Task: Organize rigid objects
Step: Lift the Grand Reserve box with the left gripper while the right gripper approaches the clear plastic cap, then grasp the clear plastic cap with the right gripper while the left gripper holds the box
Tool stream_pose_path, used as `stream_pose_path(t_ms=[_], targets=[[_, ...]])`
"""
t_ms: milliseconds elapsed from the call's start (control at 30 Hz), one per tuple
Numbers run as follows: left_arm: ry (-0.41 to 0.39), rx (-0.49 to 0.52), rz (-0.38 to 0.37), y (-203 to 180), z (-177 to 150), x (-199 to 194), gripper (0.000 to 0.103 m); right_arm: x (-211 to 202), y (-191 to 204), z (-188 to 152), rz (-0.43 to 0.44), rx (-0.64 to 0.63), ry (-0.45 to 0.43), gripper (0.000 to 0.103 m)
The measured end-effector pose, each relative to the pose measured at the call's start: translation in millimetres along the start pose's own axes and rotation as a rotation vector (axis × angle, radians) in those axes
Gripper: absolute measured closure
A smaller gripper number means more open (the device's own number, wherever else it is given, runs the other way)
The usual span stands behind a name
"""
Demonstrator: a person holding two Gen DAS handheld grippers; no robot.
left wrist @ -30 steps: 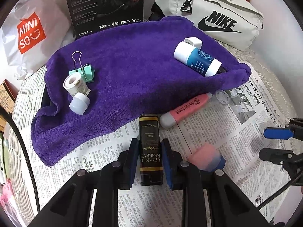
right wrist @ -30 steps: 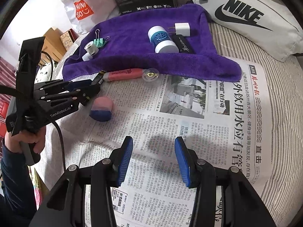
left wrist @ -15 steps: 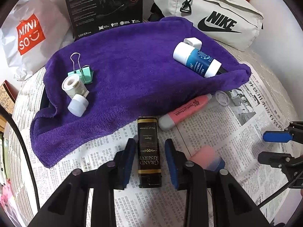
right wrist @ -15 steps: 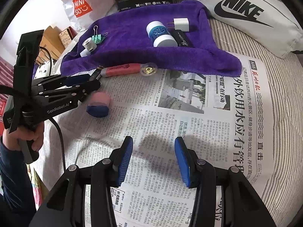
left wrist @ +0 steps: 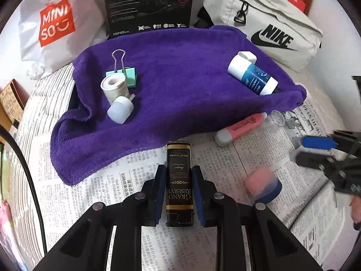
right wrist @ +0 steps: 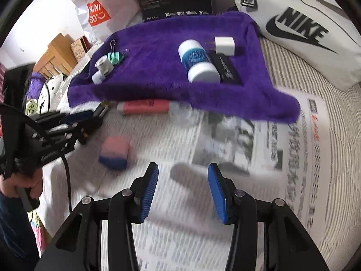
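Here, in the left wrist view, the left gripper (left wrist: 179, 190) has its blue pads closed against the two long sides of a black lighter (left wrist: 179, 180) labelled "Grand Reserve", which lies flat on the newspaper (left wrist: 259, 225), its far end just short of the purple towel (left wrist: 180, 85). The lighter looks light, rigid and glossy, so a grip across the flat flanks near mid-length, as taken here, seems the safest hold against slipping or twisting. On the towel rest a mint binder clip (left wrist: 125, 73), a roll of tape (left wrist: 114, 88), a small white cap-like piece (left wrist: 120, 110) and a blue-and-white bottle (left wrist: 252, 76). A pink highlighter (left wrist: 239, 128) and a clear lid (left wrist: 278, 119) lie on the paper at the towel's edge; a pink-and-blue eraser (left wrist: 264, 186) sits just beside the gripper's right finger. The right gripper (left wrist: 320, 151) is at the right edge.

From the right wrist view, partly blurred, the right gripper (right wrist: 182, 190) hangs over bare newspaper (right wrist: 293, 158) with its fingers spread wide and nothing between them. The eraser (right wrist: 115, 152) lies ahead and to its left, a soft, light block that should yield a little; its broad faces look the best place to pinch. The left gripper (right wrist: 90, 118) appears at far left, the lighter barely visible at its tip. On the towel (right wrist: 158, 52) sit the bottle (right wrist: 198, 61), a white charger plug (right wrist: 224, 45) and a flat black item (right wrist: 226, 68) touching the bottle.
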State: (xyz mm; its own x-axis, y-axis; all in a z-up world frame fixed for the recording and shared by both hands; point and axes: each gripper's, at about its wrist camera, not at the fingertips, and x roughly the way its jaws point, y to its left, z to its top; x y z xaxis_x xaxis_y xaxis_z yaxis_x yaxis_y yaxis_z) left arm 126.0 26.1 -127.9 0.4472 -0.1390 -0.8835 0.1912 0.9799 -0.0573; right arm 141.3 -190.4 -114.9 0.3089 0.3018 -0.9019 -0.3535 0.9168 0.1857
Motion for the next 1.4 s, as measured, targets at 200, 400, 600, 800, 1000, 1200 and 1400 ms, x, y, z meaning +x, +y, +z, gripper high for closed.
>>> stream_pose_path(t_ms=[200,400,600,800,1000,1200,1400], targets=[[0.001,0.008,0.004,-0.5,-0.6,1.0,0.081,15.5,0.6,17.7,-0.005,-0.016,-0.051,0.057],[0.0,0.008,-0.002,-0.5,-0.1,0.8,0.081,23.5,6.3,27.5,-0.022,-0.046,-0.092,0.058],[0.0,0.015,0.007,-1.2,-0.6,0.8,0.081,28.3,14.4,29.1,-0.059,-0.106,-0.11,0.06],[-0.002,0.009,-0.006,0.6,-0.5,0.6,0.081,31.8,15.4,34.2,-0.083,-0.14,-0.121,0.076],[0.001,0.006,-0.013,1.9,-0.2,-0.2,0.081,26.6,10.6,31.0,-0.049,-0.145,-0.097,0.076],[0.001,-0.026,-0.021,4.9,-1.5,-2.3,0.081,13.1,-1.9,17.2,-0.044,-0.106,-0.088,0.076],[0.002,-0.05,-0.026,10.4,-5.7,-9.3,0.08,1.9,-11.1,7.9,-0.031,-0.09,-0.079,0.076]])
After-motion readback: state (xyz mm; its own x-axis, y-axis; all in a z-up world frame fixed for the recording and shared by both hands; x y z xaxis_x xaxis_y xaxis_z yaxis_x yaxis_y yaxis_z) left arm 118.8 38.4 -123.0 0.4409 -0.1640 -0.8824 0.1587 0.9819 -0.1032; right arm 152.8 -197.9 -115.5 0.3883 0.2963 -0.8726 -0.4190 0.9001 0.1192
